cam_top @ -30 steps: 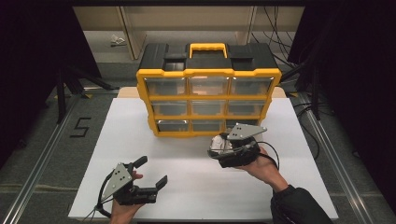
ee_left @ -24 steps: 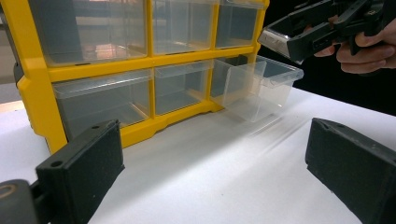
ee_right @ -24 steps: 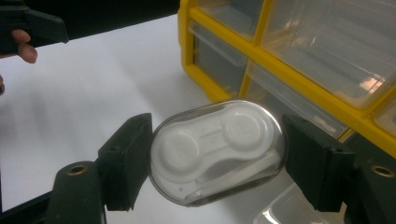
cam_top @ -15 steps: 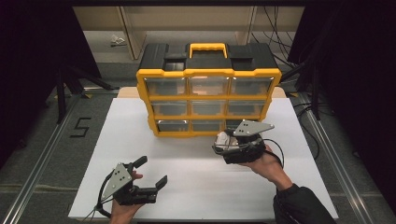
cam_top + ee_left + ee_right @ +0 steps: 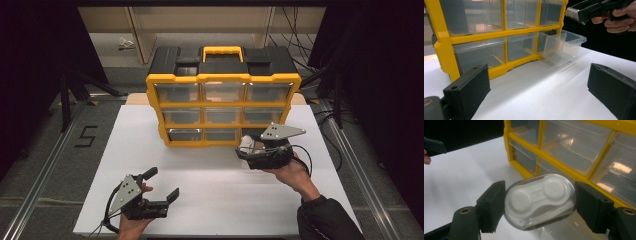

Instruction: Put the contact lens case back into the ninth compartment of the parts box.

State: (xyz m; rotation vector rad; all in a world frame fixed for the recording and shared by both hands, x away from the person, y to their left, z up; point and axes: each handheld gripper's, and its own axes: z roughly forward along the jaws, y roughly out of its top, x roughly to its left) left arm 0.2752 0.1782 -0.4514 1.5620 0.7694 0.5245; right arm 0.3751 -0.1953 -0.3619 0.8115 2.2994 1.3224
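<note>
A white table (image 5: 210, 175) stands in a dim room, with a yellow drawer cabinet (image 5: 222, 107) at its far side. The bottom right drawer (image 5: 562, 46) is pulled out, open and empty. The right gripper (image 5: 246, 148) is clamped on a clear oval case (image 5: 540, 200) with a white lens holder inside. Over the last second it has drifted a little to the right and slightly away from me, so it now hangs over the open drawer; I judge the drop is close. The left gripper (image 5: 162, 185) rests near the table's front edge with its jaws wide apart and nothing between them, unmoved. Bare tabletop lies between the two, leaving plenty of room; the drawer's thin rim and the cabinet's yellow frame are the edges to mind.
</note>
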